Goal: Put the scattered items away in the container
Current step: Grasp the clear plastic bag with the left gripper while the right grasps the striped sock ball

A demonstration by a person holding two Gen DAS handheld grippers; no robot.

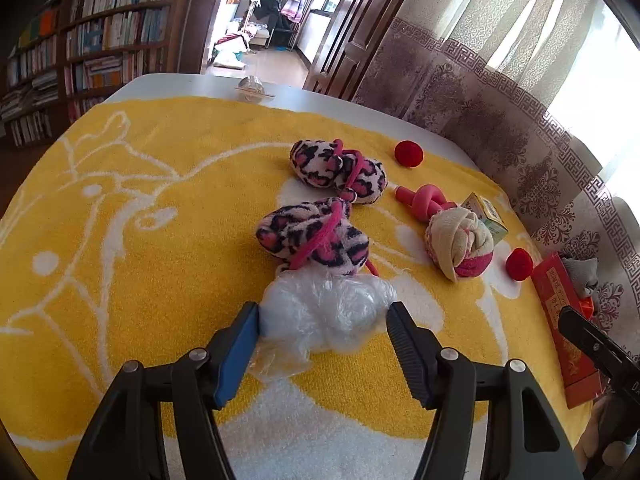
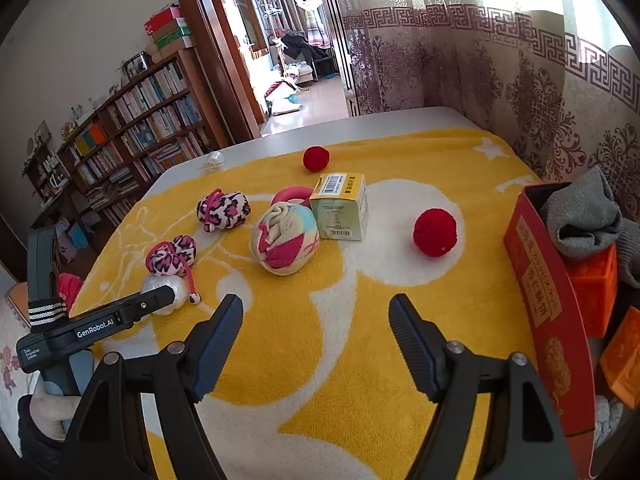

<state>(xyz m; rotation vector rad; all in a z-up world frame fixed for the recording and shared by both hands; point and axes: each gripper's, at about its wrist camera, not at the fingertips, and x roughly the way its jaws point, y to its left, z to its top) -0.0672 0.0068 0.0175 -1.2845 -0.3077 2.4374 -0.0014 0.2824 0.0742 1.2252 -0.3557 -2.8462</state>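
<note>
The left gripper (image 1: 324, 316) has its two pads against either side of a crumpled clear plastic bag (image 1: 326, 312), pinching it where it lies on the yellow towel (image 1: 160, 280); the soft film bulges between the jaws and a loose flap trails under the blue pad. The right gripper (image 2: 316, 320) stands wide apart over bare towel with nothing between its ribbed fingers. Just beyond the bag sits a fuzzy leopard-print slipper (image 1: 314, 236) with a pink cord, and a second slipper (image 1: 340, 170) lies further on. To the right are a rolled sock bundle (image 2: 286, 240), soft and lumpy, touching a small cardboard box (image 2: 342, 206) with a barcode, a glossy pink knotted toy (image 1: 424, 200) behind them, and two fuzzy red balls (image 2: 435, 232), (image 2: 316, 158). The container, a red cardboard box (image 2: 548, 300) at the towel's right edge, already holds a grey sock (image 2: 584, 220) and orange plastic blocks (image 2: 592, 284). I judge the tidying barely begun: the bag is only just gripped, and both slippers, the bundle, the small box, the toy and both balls are still out on the towel.
</note>
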